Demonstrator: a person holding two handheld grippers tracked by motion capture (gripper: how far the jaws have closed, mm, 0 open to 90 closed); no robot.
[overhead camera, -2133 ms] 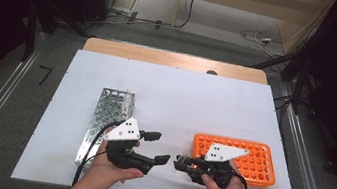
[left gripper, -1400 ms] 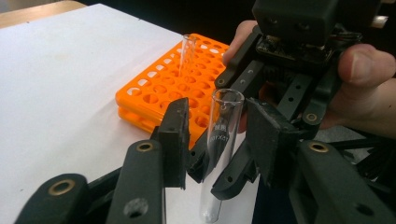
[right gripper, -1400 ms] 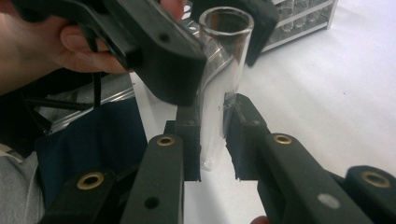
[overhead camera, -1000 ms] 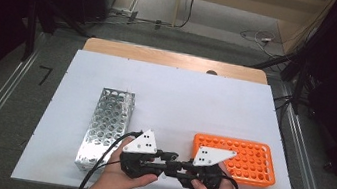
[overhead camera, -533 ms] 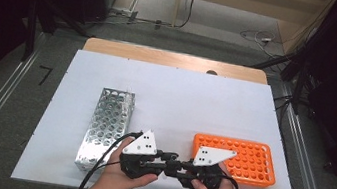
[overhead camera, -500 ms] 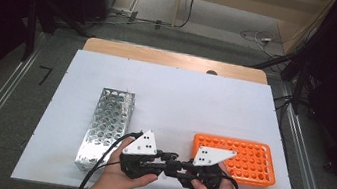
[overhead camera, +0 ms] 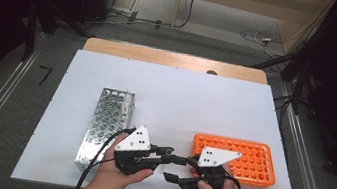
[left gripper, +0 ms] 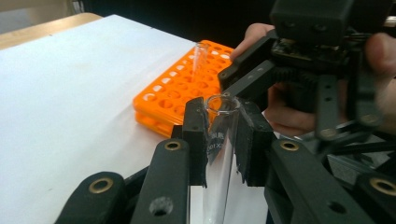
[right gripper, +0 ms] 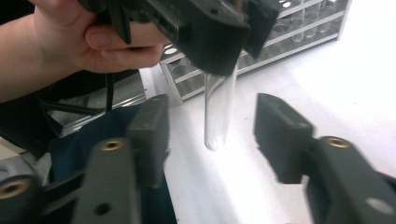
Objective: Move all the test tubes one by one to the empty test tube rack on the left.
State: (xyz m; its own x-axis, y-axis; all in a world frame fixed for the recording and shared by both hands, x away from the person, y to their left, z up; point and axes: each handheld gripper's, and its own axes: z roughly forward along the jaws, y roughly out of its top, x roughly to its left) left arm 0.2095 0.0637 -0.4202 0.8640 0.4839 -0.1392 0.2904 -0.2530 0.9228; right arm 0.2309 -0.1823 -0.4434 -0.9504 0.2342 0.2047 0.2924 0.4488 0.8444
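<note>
My left gripper is shut on a clear glass test tube, gripping it just below its rim. The tube hangs upright from the left gripper into the gap of my right gripper, which stands open, its pads apart from the glass on both sides. In the high view the right gripper faces the left one near the table's front edge. An orange tube rack lies behind the right hand. A metal tube rack lies at the left.
One clear tube stands in the orange rack's near end. The white table top stretches bare behind both racks. Cables trail from both grippers over the front edge. Dark floor and rails surround the table.
Two seconds ago the grippers were apart; the left one has moved right to meet the right one in front of the orange rack. Over the last half second little has shifted.
</note>
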